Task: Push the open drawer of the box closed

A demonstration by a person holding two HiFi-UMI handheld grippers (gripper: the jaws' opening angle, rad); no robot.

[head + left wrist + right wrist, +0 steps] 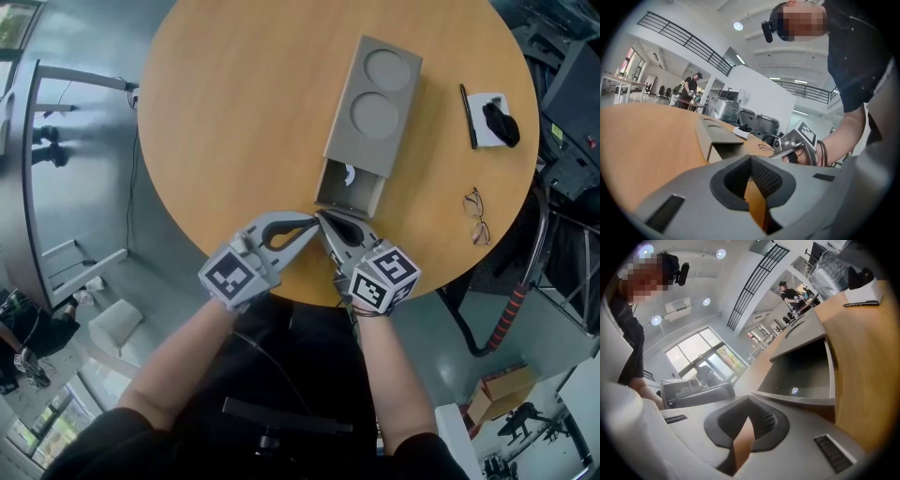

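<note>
Grey box (pixel 372 103) lay on the round wooden tabletop (pixel 234 122), with its drawer (pixel 349 192) drawn out at the end nearest the person and its interior exposed. Left tongs (pixel 307 226) and right tongs (pixel 330 223) were both closed on nothing, their tips near each other just before the drawer front. Whether either touched it could not be told. Spectacles (pixel 477 217) and a notepad (pixel 489 120) lay well apart from the box, at right.

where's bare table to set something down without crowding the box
Widest bare patch: the table left of the box, out to its rim. A narrower strip runs between box and pen. Crowded: before the drawer, where left gripper and right gripper meet, and around the glasses.
</note>
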